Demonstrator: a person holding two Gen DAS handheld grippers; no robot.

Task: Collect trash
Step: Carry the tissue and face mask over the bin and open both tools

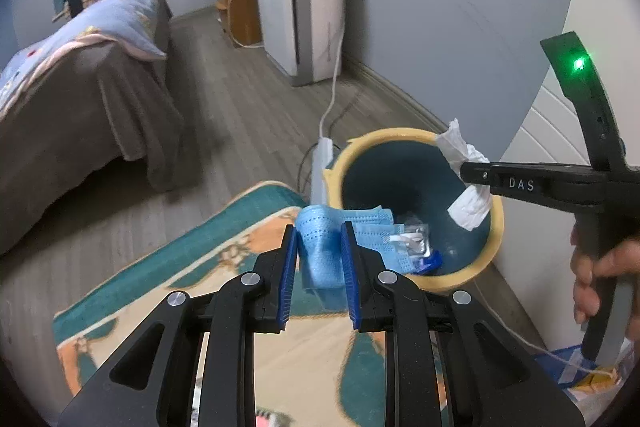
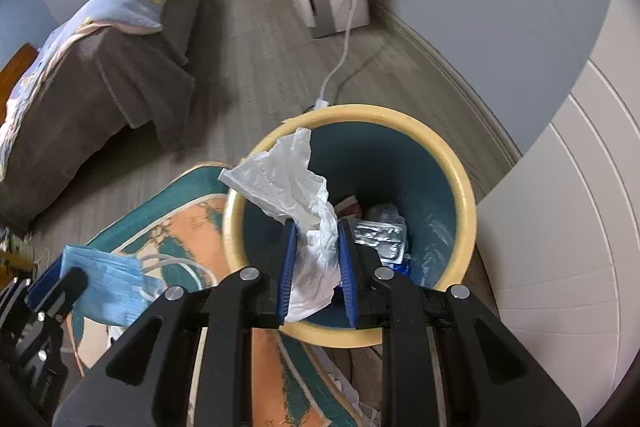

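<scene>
A round bin (image 1: 496, 227) (image 2: 468, 187) with a yellow rim and teal inside stands on the floor by the wall, with foil packets and other trash at its bottom. My left gripper (image 1: 320, 231) is shut on blue face masks (image 1: 320, 251), held just at the bin's near-left rim. The masks (image 2: 104, 283) also show at the lower left of the right wrist view. My right gripper (image 2: 316, 227) is shut on a crumpled white tissue (image 2: 288, 183) over the bin's opening. In the left wrist view the tissue (image 1: 460, 147) hangs from the right gripper (image 1: 468, 173) above the far rim.
A teal and orange rug (image 1: 224, 259) (image 2: 180, 227) lies under the bin's near side. A bed with a brown cover (image 1: 92, 107) (image 2: 108, 75) stands left. A white appliance (image 1: 304, 11), its cord and a power strip (image 1: 322, 163) lie behind the bin. A white panelled door (image 2: 560, 227) is at right.
</scene>
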